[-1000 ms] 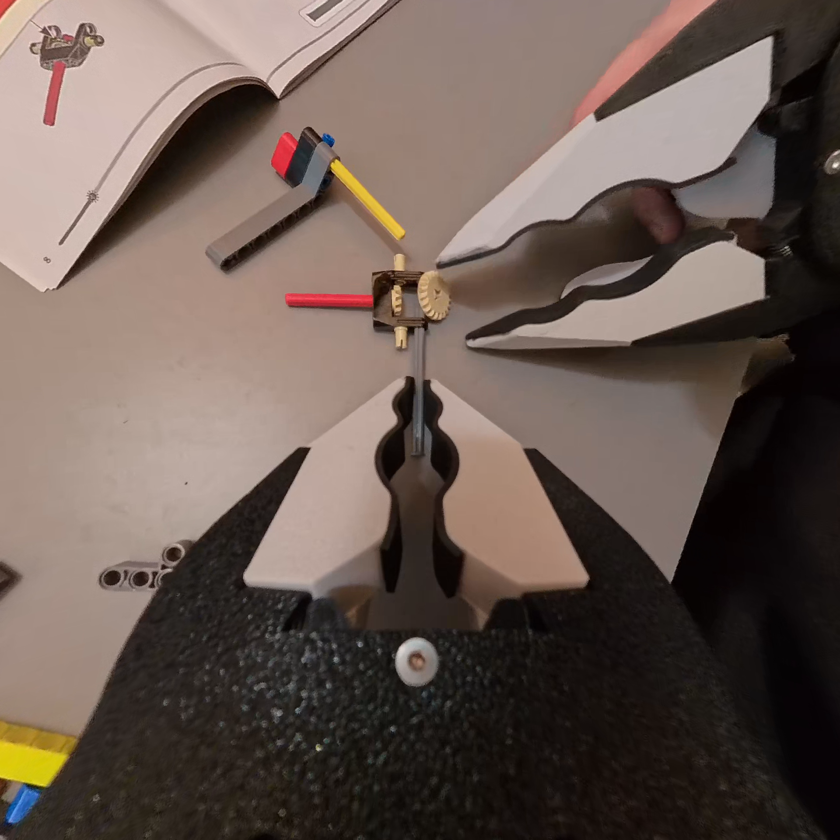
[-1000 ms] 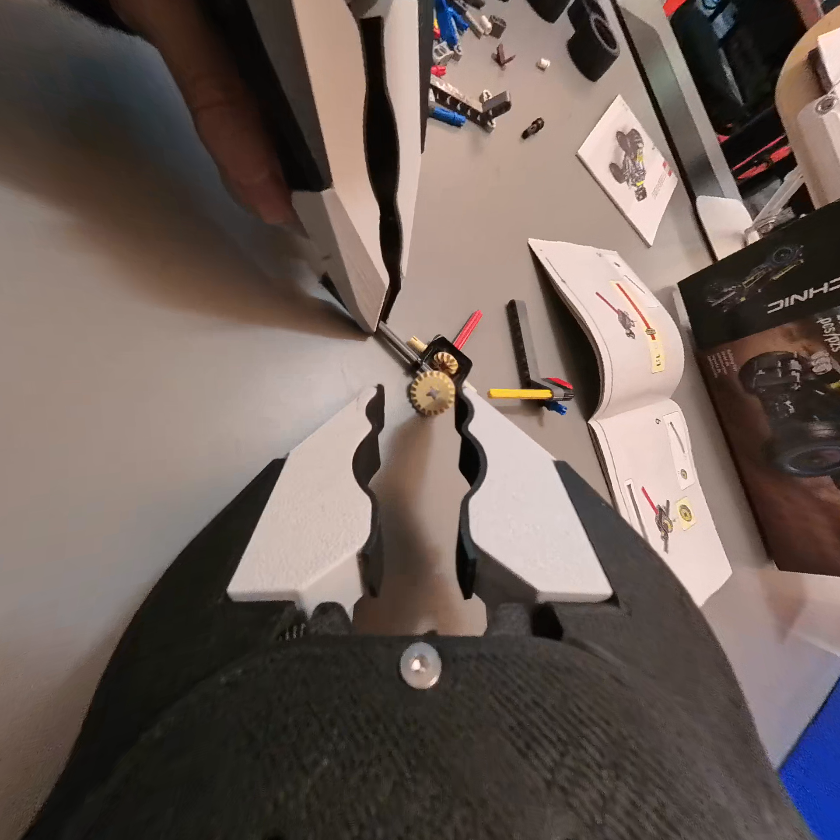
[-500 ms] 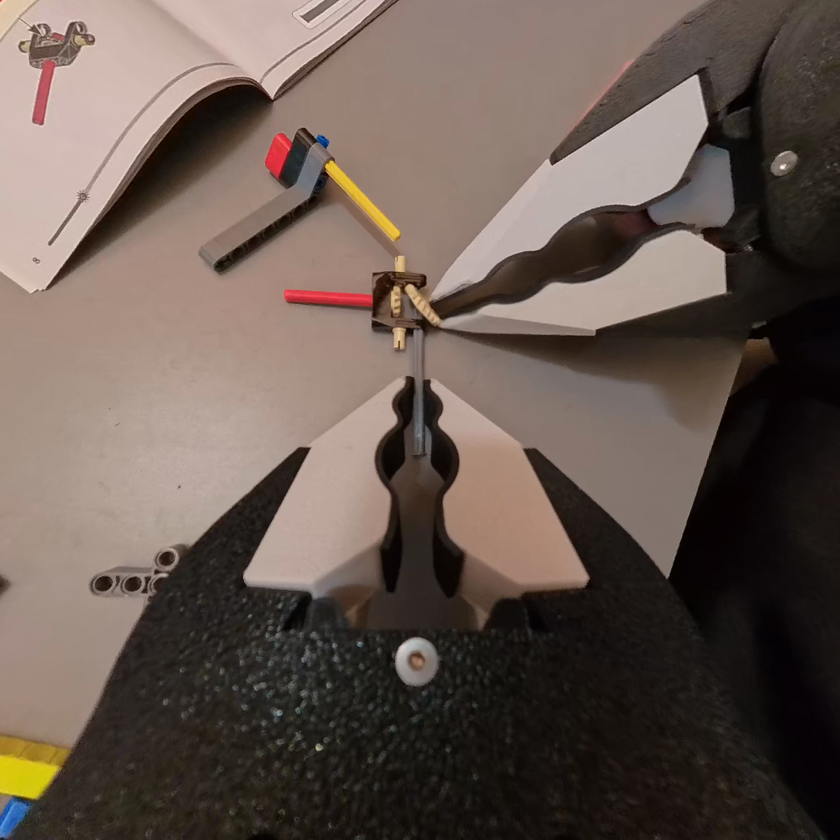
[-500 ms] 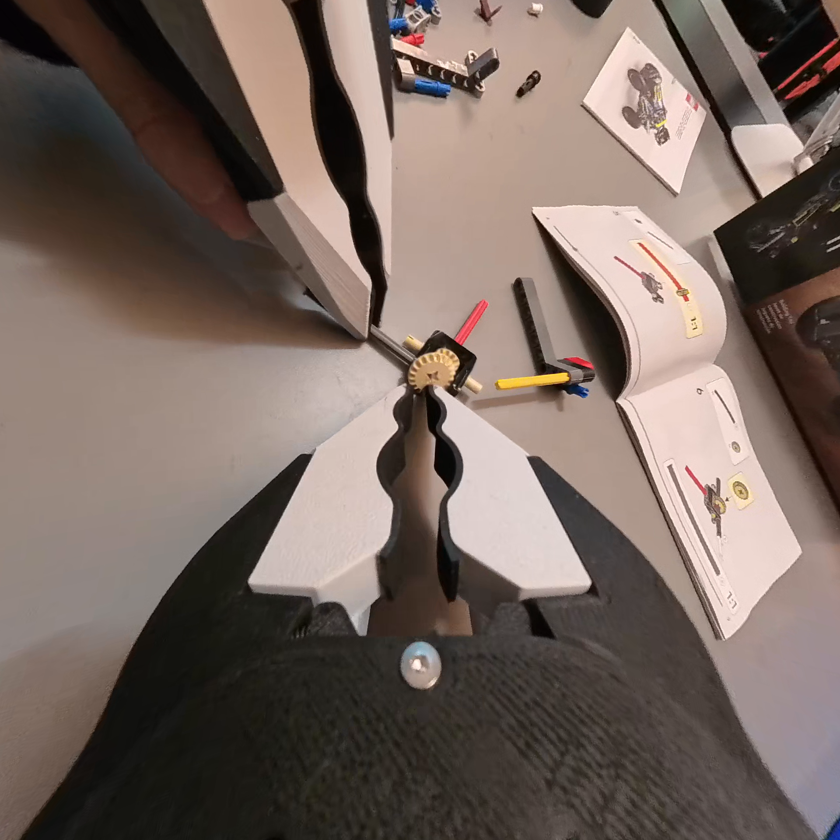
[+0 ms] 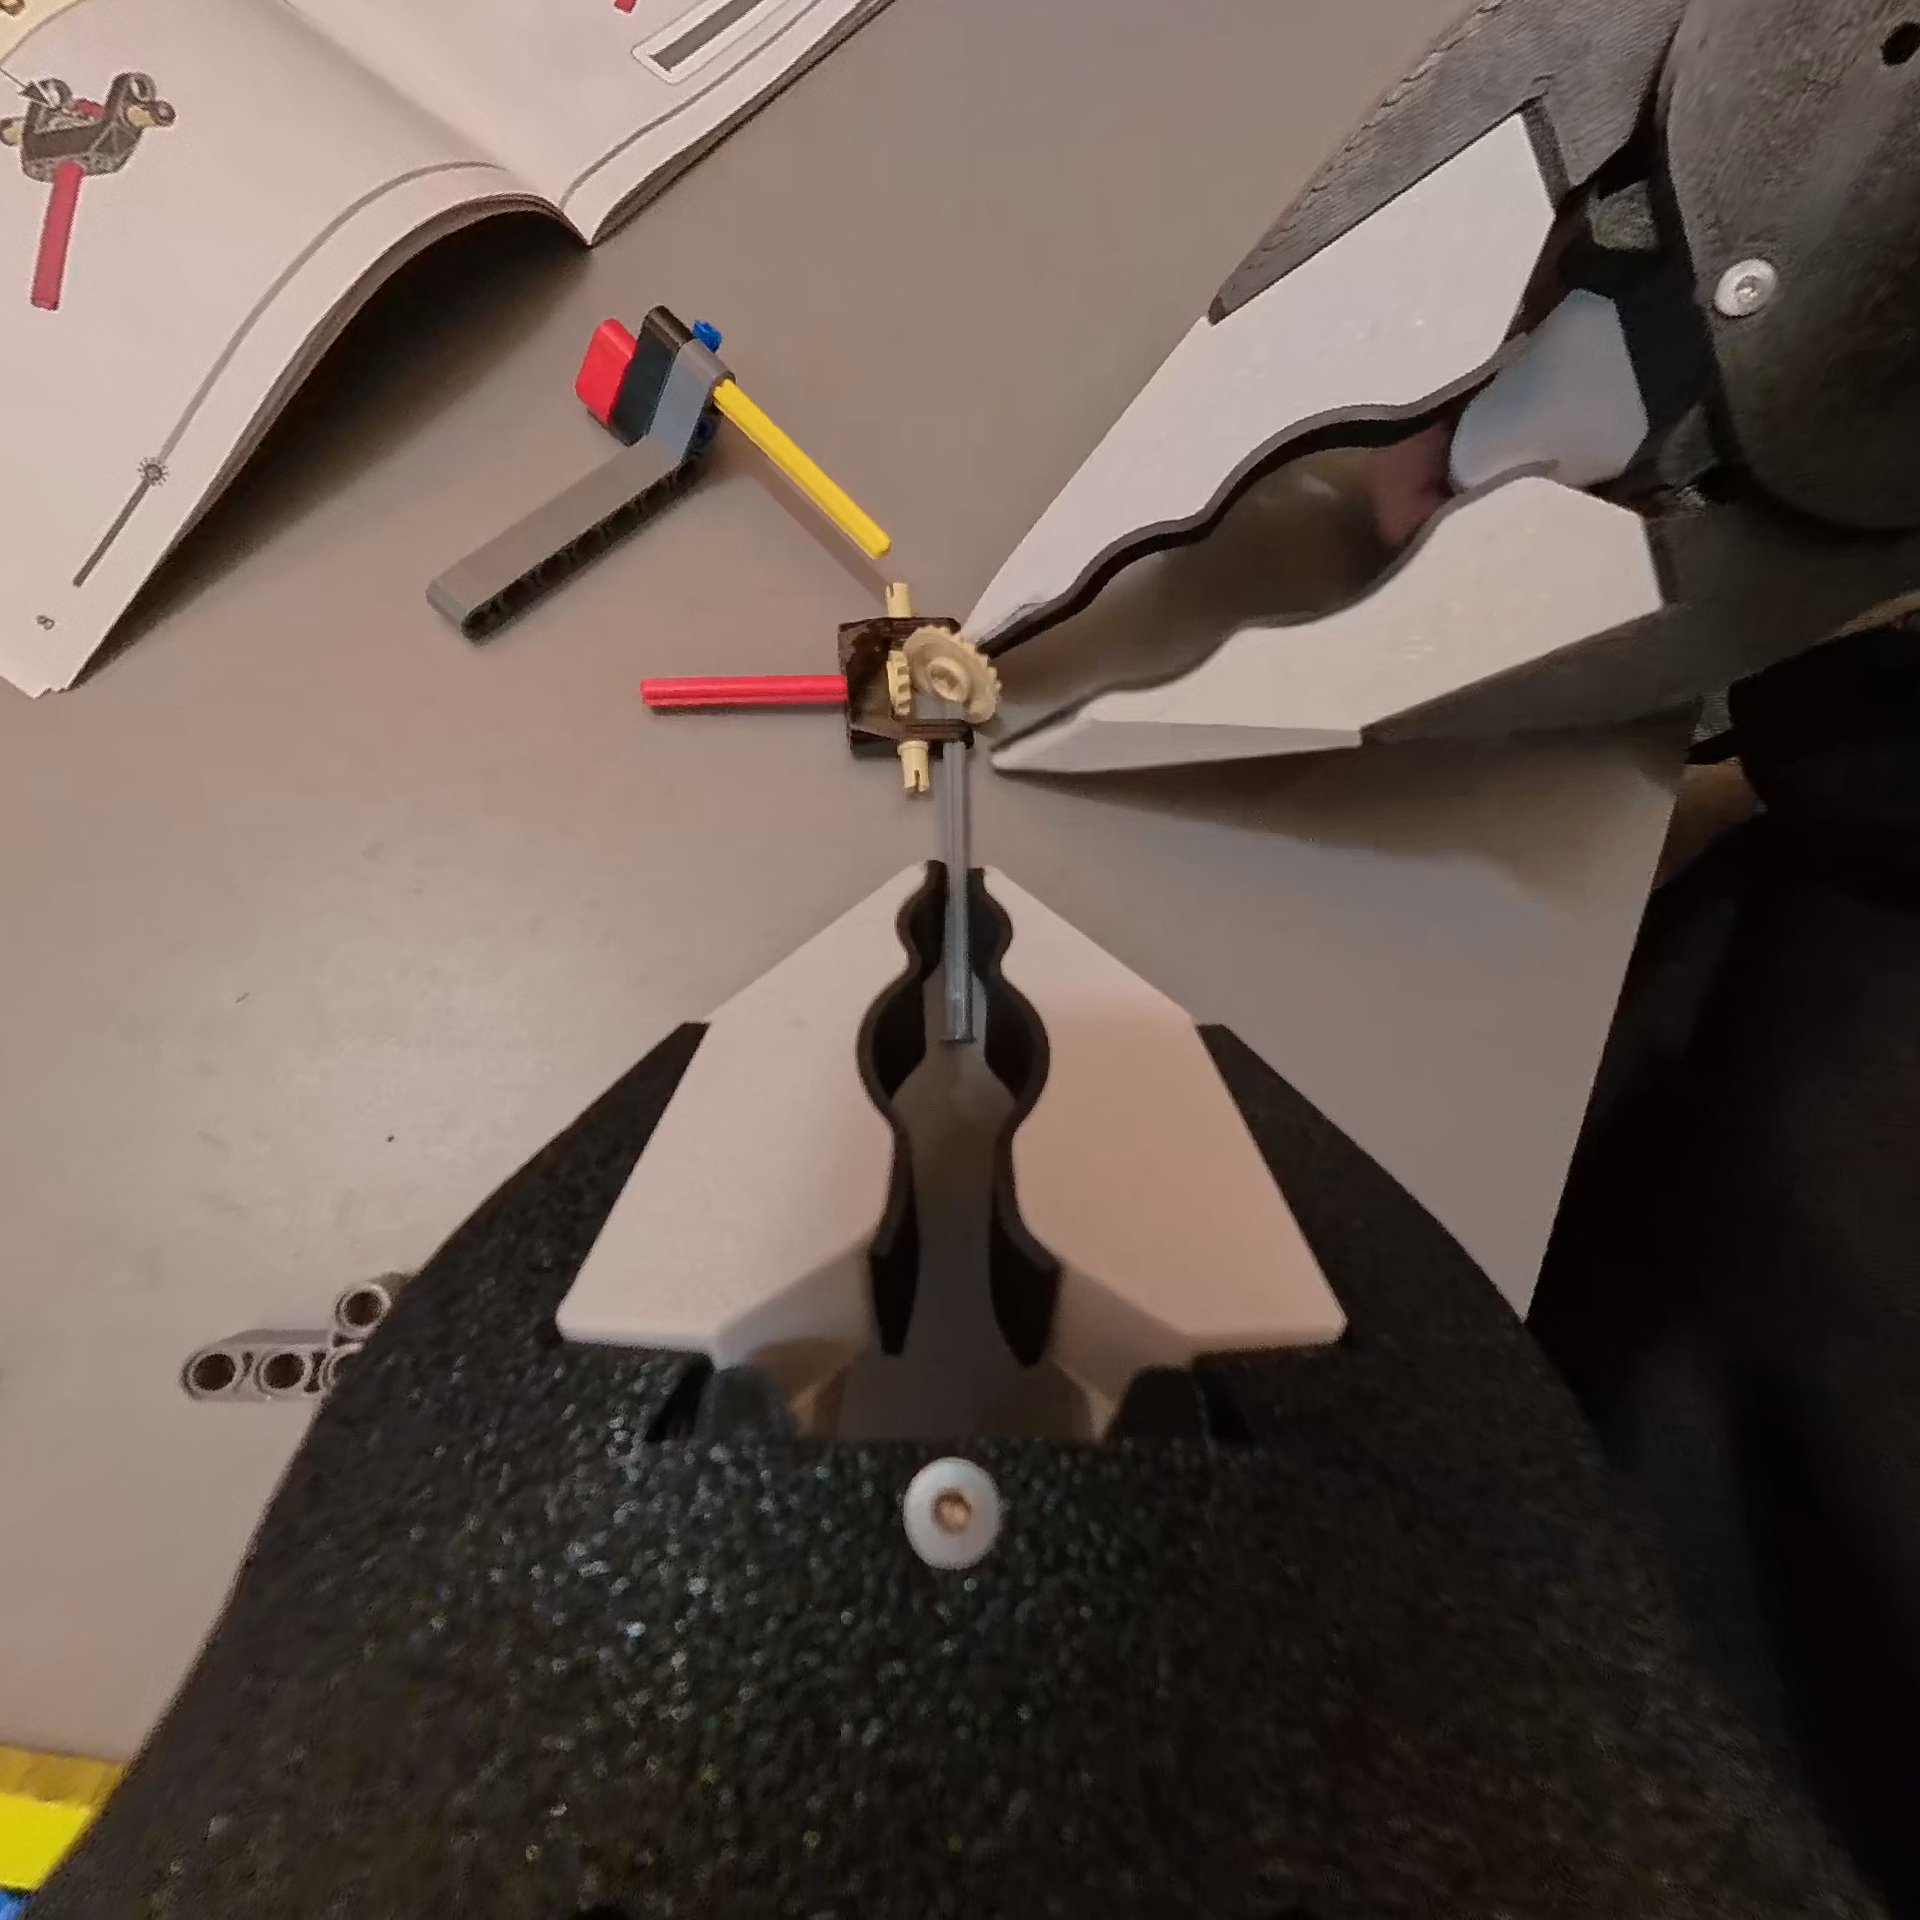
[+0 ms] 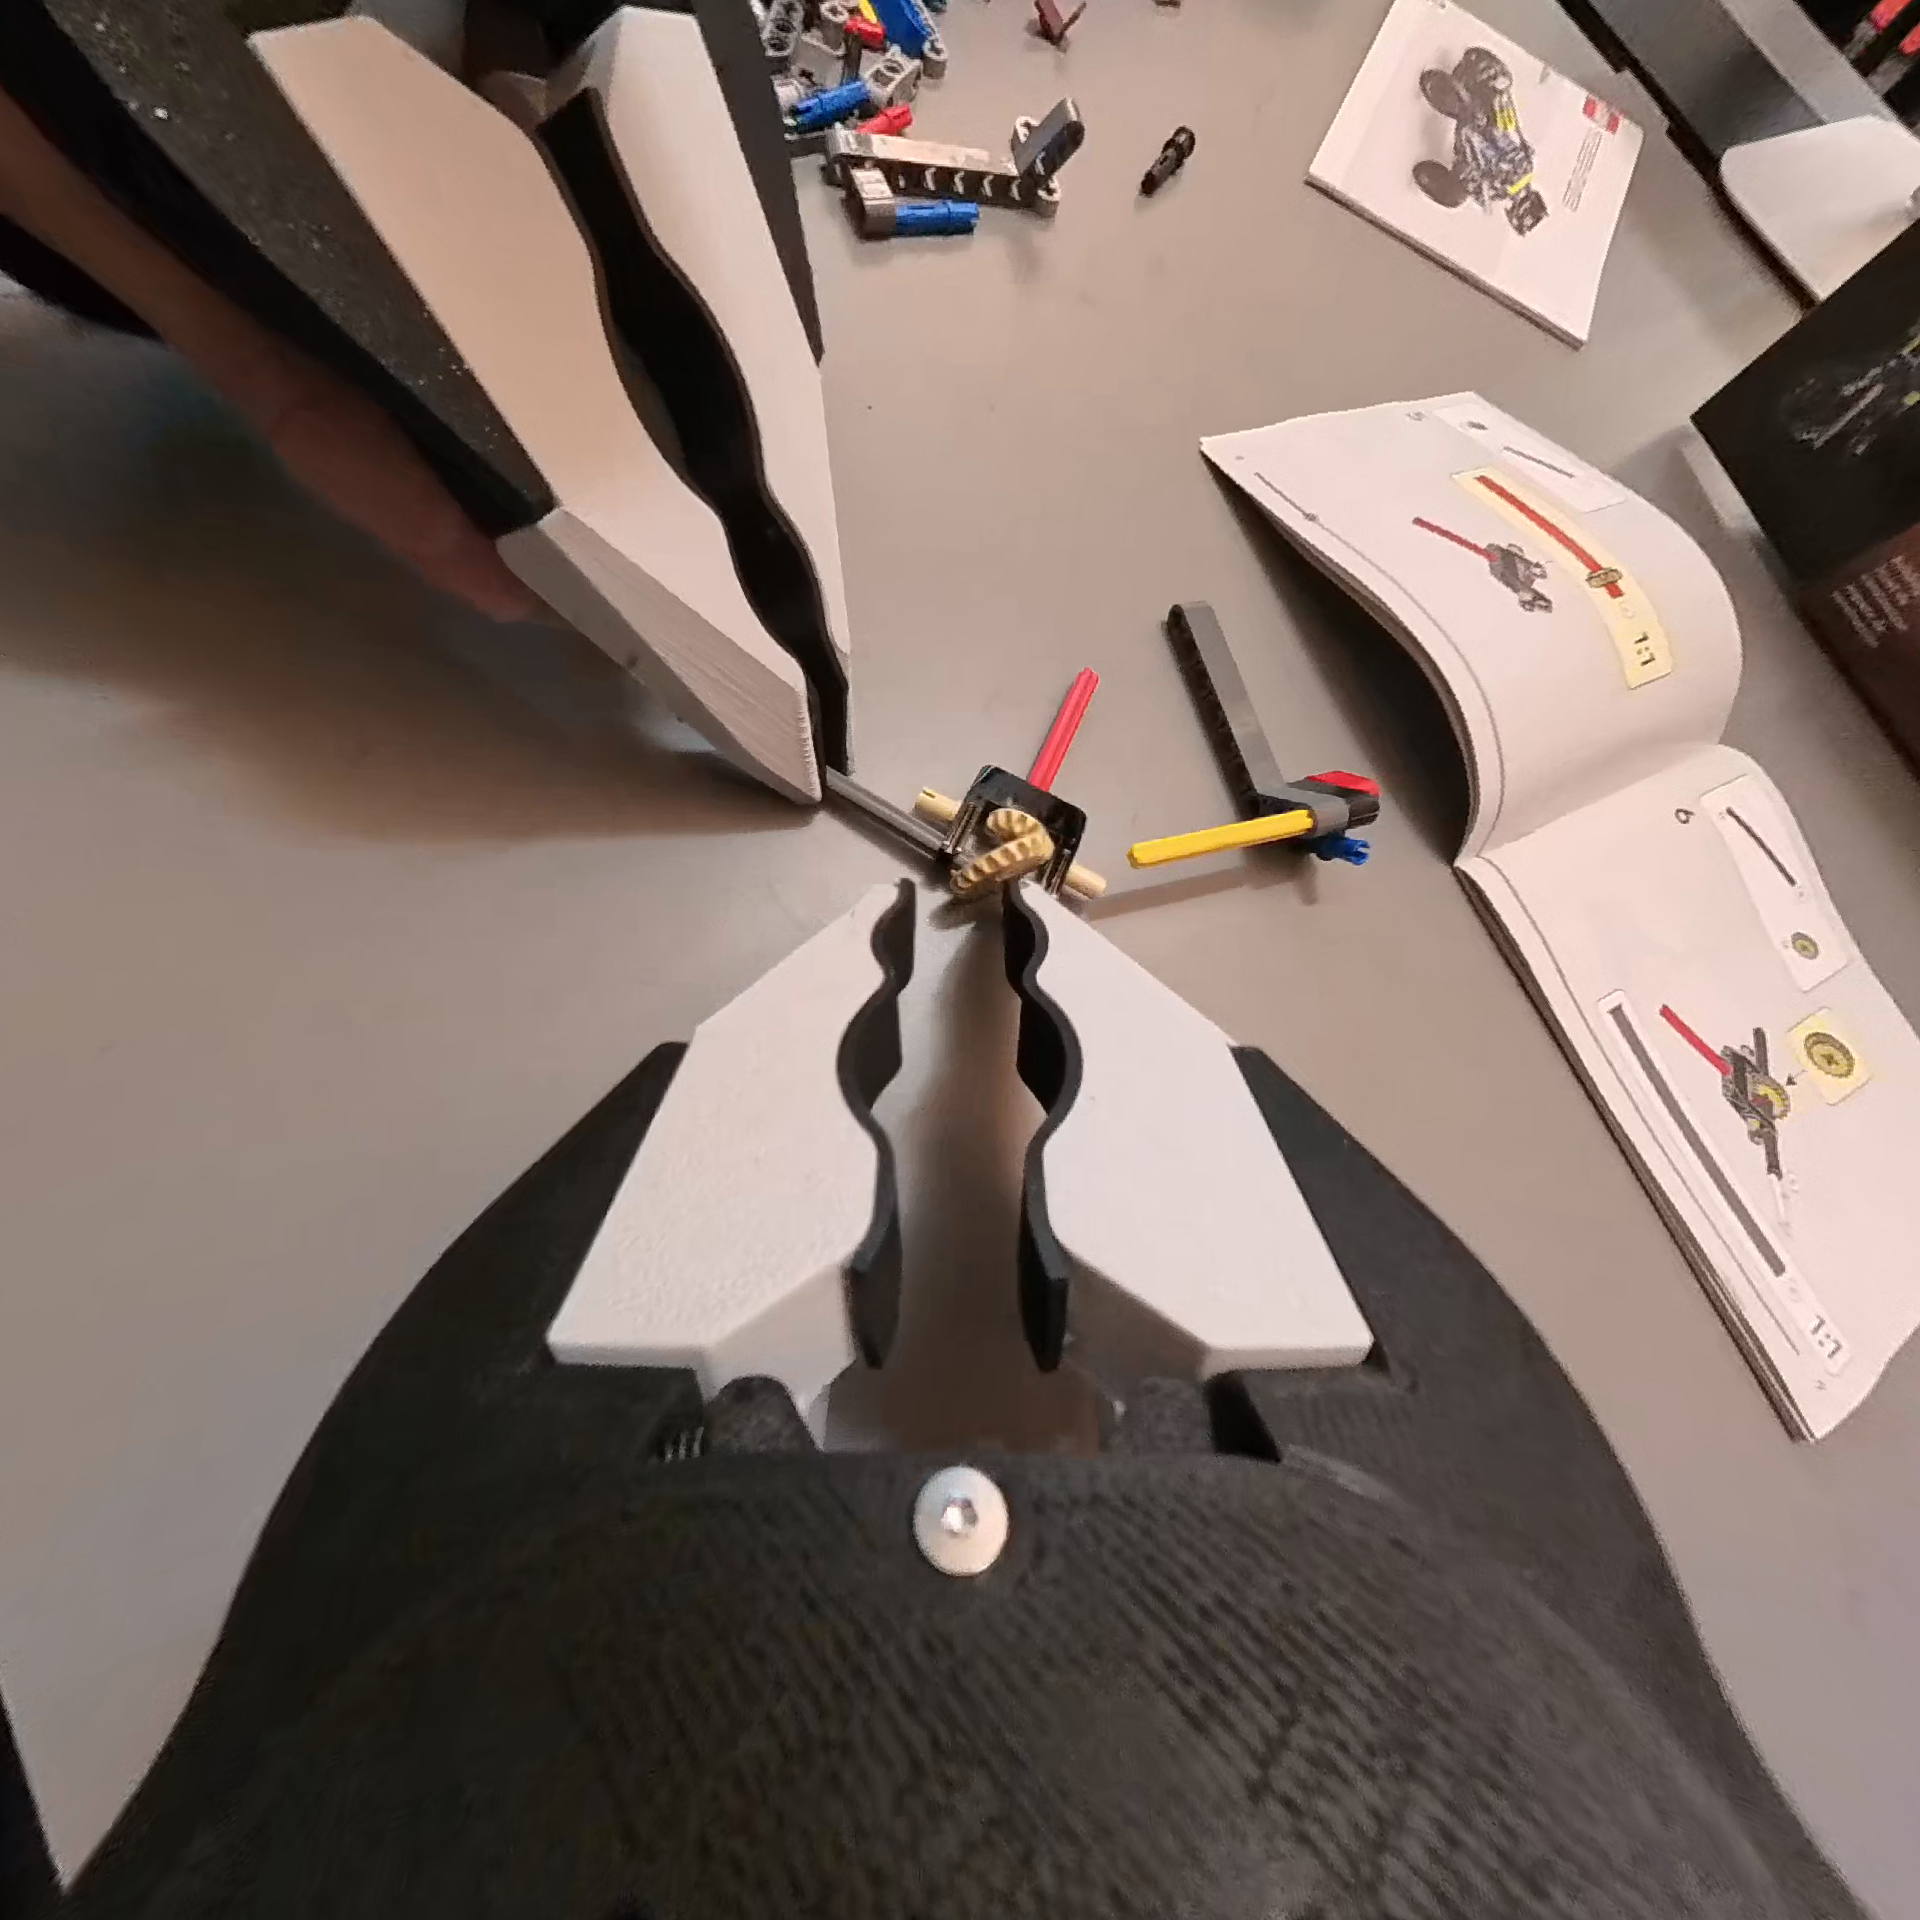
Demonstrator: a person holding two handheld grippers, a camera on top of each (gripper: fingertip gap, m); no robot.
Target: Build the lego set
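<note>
A small black frame (image 5: 868, 686) with tan gears lies on the grey table, with a red axle (image 5: 743, 689) sticking out of its left side. My left gripper (image 5: 956, 878) is shut on the grey axle (image 5: 956, 935) that runs into the frame. My right gripper (image 6: 956, 894) is open, its tips just short of the outer tan gear (image 6: 997, 862). In the left wrist view the right gripper (image 5: 987, 691) comes in from the right, and the tan gear (image 5: 951, 681) sits at its tips. The right wrist view also shows the left gripper (image 6: 821, 769), grey axle (image 6: 883, 816) and frame (image 6: 1023, 810).
A grey beam with red, black and yellow parts (image 5: 582, 520) (image 6: 1226, 717) lies beyond the frame. An open instruction booklet (image 5: 312, 260) (image 6: 1558, 644) is behind it. Loose pieces (image 6: 914, 156), a second booklet (image 6: 1475, 166) and a box (image 6: 1829, 468) lie farther off. A grey connector (image 5: 281, 1371) is near my left gripper. Only a small space, under 4 cm, lies between the two pairs of fingers. From the left gripper's tips to the grey connector (image 5: 281, 1371) is close to 12 cm.
My right gripper closed in on the outer tan gear half a second ago and has now opened again. The gear sits against the frame. My left gripper keeps its hold on the grey axle.
</note>
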